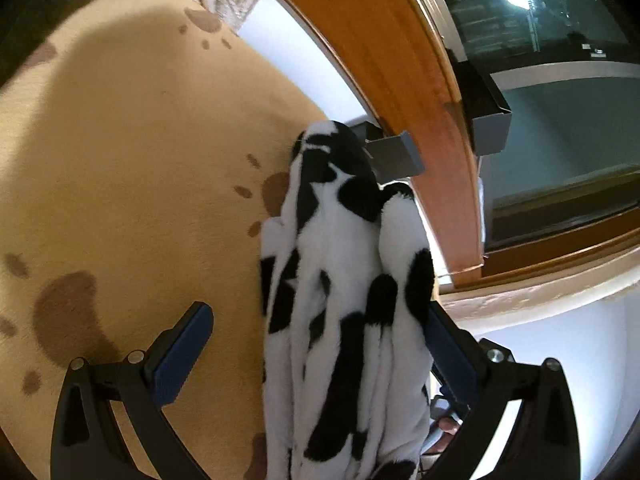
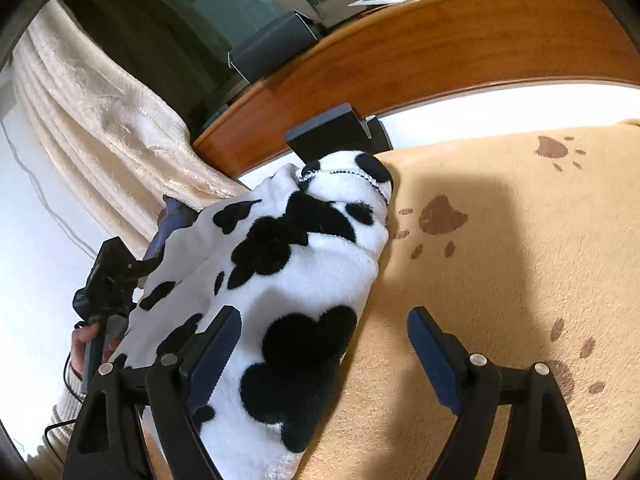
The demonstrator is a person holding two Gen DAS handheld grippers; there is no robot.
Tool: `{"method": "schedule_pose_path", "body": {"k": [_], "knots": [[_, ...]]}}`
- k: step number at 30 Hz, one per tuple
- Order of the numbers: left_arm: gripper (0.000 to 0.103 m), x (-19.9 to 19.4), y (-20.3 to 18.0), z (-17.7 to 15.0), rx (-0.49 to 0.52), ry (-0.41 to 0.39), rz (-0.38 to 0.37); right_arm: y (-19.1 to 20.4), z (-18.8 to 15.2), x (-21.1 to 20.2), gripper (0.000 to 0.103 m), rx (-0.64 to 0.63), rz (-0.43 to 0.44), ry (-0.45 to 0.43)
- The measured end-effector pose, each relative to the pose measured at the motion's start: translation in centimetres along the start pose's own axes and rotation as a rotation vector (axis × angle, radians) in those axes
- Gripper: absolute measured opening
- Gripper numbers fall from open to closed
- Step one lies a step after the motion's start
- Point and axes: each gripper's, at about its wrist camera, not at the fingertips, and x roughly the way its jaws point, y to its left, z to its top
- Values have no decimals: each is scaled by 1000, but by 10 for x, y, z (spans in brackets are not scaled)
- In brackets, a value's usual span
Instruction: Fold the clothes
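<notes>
Both jaws are spread wide, so nothing's actually clamped: the right gripper (image 2: 324,344) has the cow-print fleece (image 2: 280,272) draped over its left finger only, and the left gripper (image 1: 320,344) has it slumped against its right finger, probably for repositioning. The paw-print blanket (image 2: 500,280) is spread underneath as the folding surface.

Cow-print fleece garment (image 1: 344,300) bunched between wide-apart left gripper (image 1: 320,316) fingers (over tan paw-print blanket (image 1: 132,168))
</notes>
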Motion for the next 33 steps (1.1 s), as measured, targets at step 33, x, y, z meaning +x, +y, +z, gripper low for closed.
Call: {"method": "schedule_pose_path", "body": {"k": [33], "knots": [[103, 42, -31, 6, 203, 101, 22, -4, 28, 73, 94, 247, 143, 167]]}}
